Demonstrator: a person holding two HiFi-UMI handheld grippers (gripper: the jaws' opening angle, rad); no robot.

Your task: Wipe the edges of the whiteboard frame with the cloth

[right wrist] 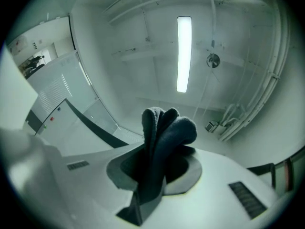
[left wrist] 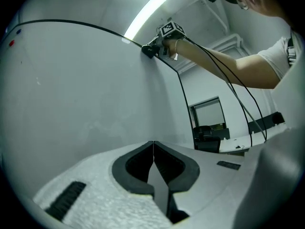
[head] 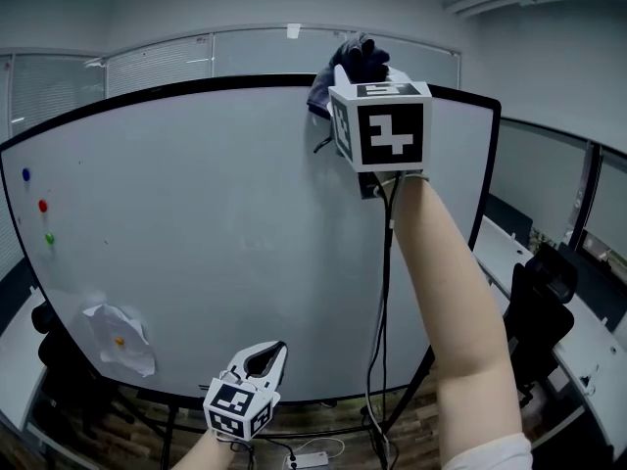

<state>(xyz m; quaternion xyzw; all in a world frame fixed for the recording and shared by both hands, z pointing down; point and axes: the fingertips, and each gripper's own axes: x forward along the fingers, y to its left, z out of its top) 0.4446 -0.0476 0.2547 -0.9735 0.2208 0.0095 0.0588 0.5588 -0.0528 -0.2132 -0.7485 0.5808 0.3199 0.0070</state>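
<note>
cloth: soft, light, bunched; I judge it will slip unless pinched mid-fold.
right tongs: I have them clamped on the cloth, up at the top edge of the whiteboard frame.
left tongs: together, empty, held low.

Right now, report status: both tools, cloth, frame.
Right tool shut on cloth, up at frame top edge. Left tool shut, empty, held low. Cable hangs below right tool.

cool ceiling strip light, fisheye-bent edges, dark corners
</note>
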